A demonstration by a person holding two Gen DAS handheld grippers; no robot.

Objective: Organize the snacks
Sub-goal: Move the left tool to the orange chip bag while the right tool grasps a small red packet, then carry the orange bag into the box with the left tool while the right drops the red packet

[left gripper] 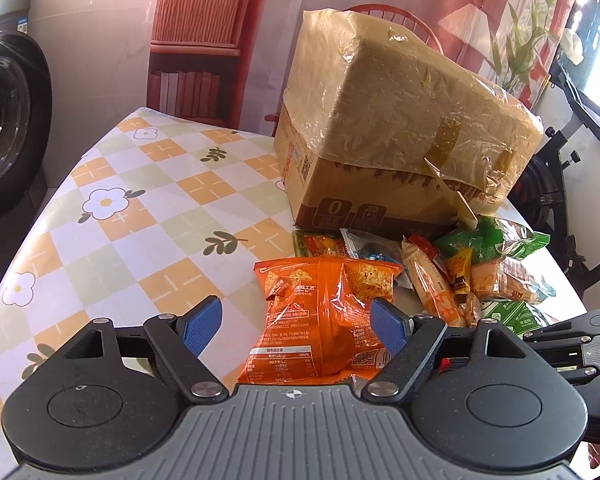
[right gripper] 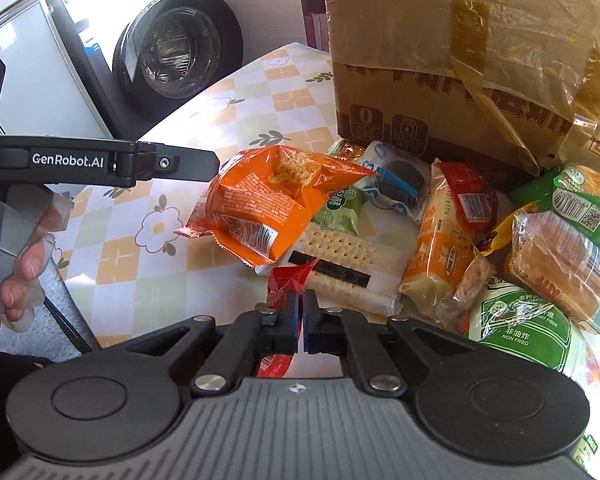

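Snacks are all dumped in a loose pile on the desk [left gripper: 140,184], right up against the front of a big cardboard box [left gripper: 380,120] wrapped in clear plastic. The orange bag [left gripper: 320,312] lies at the near left edge of the pile; in the left wrist view it sits between the left gripper [left gripper: 296,326] jaws, which stand wide, and I can't tell whether the blue pads actually touch it.

The right gripper [right gripper: 299,308] has its jaws closed tight on a thin red wrapper [right gripper: 290,280], just in front of a cracker pack [right gripper: 340,252] with a black strip.

Readable stuff: the green and white pack [right gripper: 516,332] at the right says "NON FRIED", and the box has a printed "0" icon near its bottom edge. The side of the left gripper reads "GenRobot.AI", only legible from the right wrist view, which also shows fingers [right gripper: 24,268] wrapped round its handle. That view also gets the cookie packet [right gripper: 396,184] and barcodes clearly. The left view shows the box's whole top, plus the flower-check cloth.
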